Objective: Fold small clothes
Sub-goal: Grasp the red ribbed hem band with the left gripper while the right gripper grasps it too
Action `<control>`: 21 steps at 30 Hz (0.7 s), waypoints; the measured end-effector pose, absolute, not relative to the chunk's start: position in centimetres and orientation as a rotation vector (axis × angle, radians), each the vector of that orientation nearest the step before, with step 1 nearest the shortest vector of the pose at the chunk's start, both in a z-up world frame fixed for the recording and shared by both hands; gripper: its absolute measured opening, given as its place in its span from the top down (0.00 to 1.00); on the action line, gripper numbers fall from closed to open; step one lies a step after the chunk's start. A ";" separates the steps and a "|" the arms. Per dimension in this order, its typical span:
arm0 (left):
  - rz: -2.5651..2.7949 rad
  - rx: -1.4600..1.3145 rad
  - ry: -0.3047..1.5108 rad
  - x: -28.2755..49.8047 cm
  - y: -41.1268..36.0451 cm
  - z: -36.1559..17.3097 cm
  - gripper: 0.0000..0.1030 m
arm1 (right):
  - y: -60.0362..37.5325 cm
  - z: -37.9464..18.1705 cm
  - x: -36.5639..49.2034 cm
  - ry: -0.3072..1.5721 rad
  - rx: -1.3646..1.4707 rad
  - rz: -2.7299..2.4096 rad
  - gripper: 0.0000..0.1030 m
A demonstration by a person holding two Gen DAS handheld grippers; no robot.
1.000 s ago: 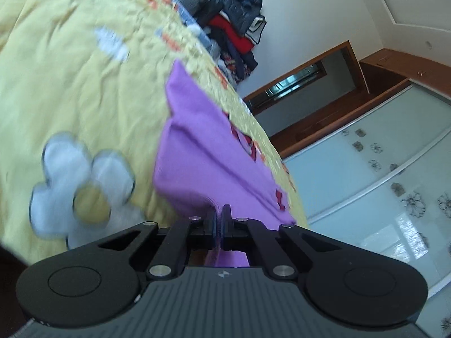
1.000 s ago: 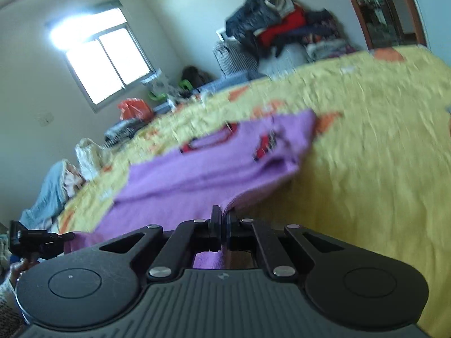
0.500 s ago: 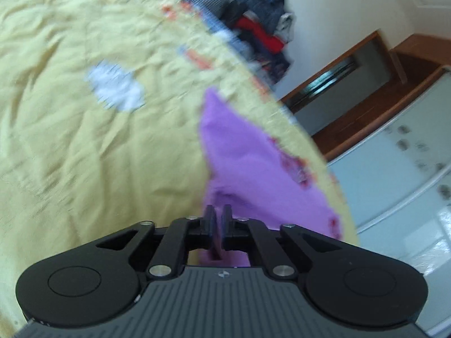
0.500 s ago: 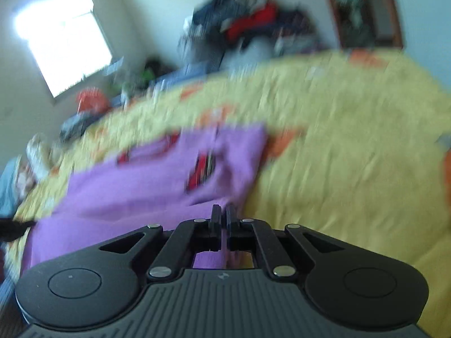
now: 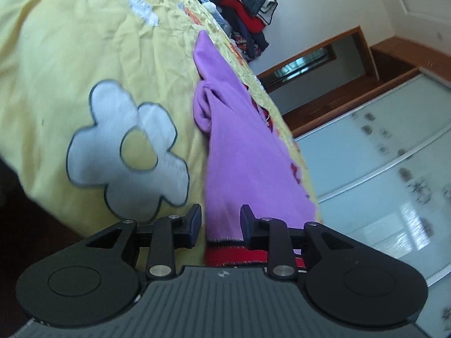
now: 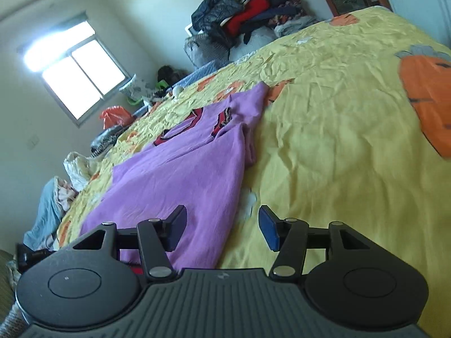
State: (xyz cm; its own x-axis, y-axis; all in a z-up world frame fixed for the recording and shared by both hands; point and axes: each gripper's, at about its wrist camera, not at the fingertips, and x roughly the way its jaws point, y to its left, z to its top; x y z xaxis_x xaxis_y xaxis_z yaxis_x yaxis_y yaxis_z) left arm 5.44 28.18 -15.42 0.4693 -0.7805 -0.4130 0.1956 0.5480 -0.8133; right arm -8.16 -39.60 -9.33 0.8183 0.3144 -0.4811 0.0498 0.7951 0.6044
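On my left wrist view, the left side of the frame is filled by the yellow bedspread with its grey flower patch. Moving toward the centre, the purple sweater runs as a long strip from upper centre down to the bottom, its red hem band just under my left gripper. Those jaws are opening; the sweater's lower edge sits in the gap between them, but the pads are not pressing on it. To the right are the frosted wardrobe doors, and a clothes pile sits at top centre.

On my right wrist view, a bright window is at upper left. The sweater lies flat on the bedspread from centre down to lower left. My right gripper is opening too, jaws well apart; the sweater's edge lies between them, near the left pad, ungripped. An orange carrot patch shows at far right.
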 end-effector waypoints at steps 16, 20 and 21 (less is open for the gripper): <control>-0.733 -0.959 0.945 5.2 27.0 -19.1 0.50 | -37.6 -11.8 -11.8 0.626 0.769 0.218 0.45; -0.712 -0.926 0.937 4.9 27.3 -17.8 0.60 | -37.6 -11.5 -11.8 0.615 0.761 0.216 0.45; -0.714 -0.931 0.919 4.7 27.7 -17.2 0.60 | -37.7 -11.5 -11.7 0.617 0.762 0.215 0.45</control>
State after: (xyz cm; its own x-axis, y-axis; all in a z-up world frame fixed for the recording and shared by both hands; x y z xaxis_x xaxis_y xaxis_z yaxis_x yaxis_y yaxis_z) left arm 4.73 27.65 -17.23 0.4393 -0.8319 -0.3390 0.1236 0.4298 -0.8944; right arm -11.71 -37.68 -11.46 0.8038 0.3969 -0.4432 0.0354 0.7118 0.7015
